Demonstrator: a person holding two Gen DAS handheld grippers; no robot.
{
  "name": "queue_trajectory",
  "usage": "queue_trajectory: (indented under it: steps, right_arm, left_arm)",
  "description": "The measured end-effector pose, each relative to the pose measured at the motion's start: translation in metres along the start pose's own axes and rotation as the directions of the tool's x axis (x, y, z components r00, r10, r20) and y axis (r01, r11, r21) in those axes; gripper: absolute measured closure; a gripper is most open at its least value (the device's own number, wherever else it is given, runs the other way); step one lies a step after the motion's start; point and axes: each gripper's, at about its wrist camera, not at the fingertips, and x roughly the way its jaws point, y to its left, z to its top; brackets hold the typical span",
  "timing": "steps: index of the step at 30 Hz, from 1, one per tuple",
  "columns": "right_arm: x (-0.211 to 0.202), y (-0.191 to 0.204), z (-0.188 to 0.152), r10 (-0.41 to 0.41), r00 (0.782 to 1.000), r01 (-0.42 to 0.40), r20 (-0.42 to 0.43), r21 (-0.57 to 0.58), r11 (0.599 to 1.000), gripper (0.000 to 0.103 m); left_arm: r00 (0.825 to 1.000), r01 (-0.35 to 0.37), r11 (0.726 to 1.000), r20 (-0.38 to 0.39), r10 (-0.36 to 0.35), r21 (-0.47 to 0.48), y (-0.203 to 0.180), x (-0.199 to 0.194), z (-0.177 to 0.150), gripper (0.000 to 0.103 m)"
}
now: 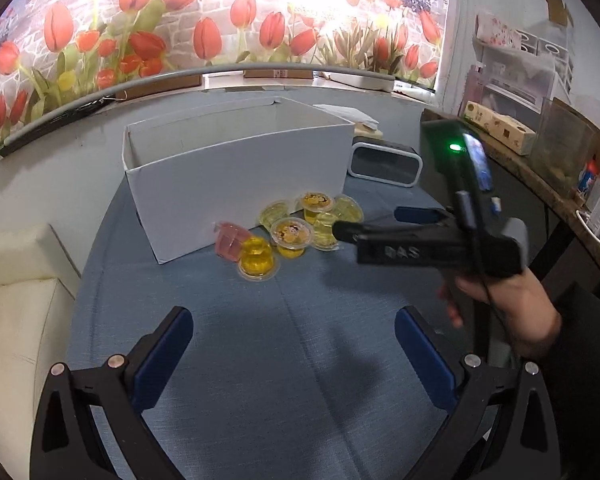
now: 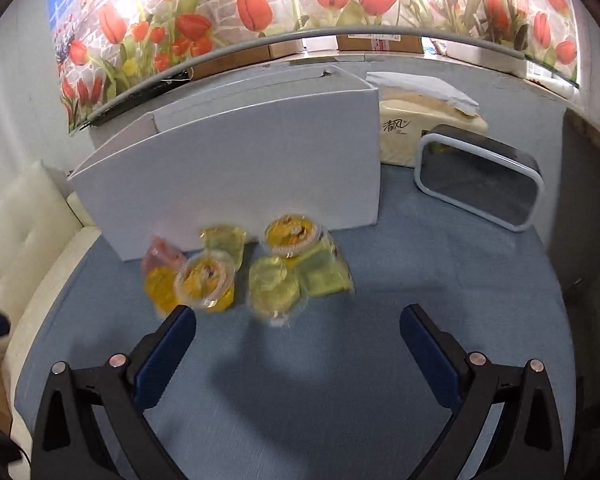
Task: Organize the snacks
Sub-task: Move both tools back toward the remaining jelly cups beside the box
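Note:
Several jelly cups lie in a cluster in front of a white open box [image 1: 236,184] on the blue table: yellow ones [image 1: 258,260], pale green ones [image 1: 276,214] and a pink one [image 1: 230,240]. In the right wrist view the cluster [image 2: 274,284] lies just ahead of the box [image 2: 236,168]. My left gripper [image 1: 294,340] is open and empty, well short of the cups. My right gripper [image 2: 298,336] is open and empty, close behind the cups; it also shows in the left wrist view [image 1: 364,224], at the cluster's right side.
A grey-framed clock-like device [image 2: 480,182] and a tissue pack [image 2: 404,136] stand right of the box. A cream sofa [image 1: 16,304] lies left of the table. A cluttered wooden shelf [image 1: 540,152] is at the right. Tulip wallpaper lies behind.

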Motion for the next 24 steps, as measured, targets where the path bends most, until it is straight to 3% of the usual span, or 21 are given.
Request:
queue_trajectory:
  steps: [5, 15, 21, 23, 24]
  right_arm:
    - [0.028, 0.001, 0.013, -0.021, 0.999, 0.019, -0.045, -0.049, 0.999, 0.000]
    - [0.044, -0.006, 0.027, -0.031, 0.998, 0.029, -0.047, -0.041, 0.999, 0.000]
    - [0.060, 0.002, 0.028, -0.050, 0.994, 0.040, -0.098, -0.100, 0.994, 0.001]
    - [0.066, 0.005, 0.031, -0.048, 0.993, 0.036, -0.105, -0.118, 0.992, 0.011]
    - [0.068, 0.006, 0.030, -0.026, 0.993, 0.012, -0.117, -0.122, 0.992, 0.023]
  left_arm:
    - [1.000, 0.002, 1.000, -0.018, -0.002, -0.016, 0.007, 0.008, -0.001, 0.000]
    - [0.999, 0.008, 0.999, -0.040, -0.009, -0.035, 0.016, 0.016, -0.005, 0.000]
    - [0.999, 0.011, 0.999, -0.051, -0.013, -0.039, 0.016, 0.021, -0.004, 0.000]
    - [0.999, 0.006, 1.000, -0.049, -0.007, -0.030, 0.015, 0.022, -0.004, 0.000]
    - [0.999, 0.003, 1.000, -0.050, -0.004, -0.028, 0.014, 0.022, -0.005, 0.000]
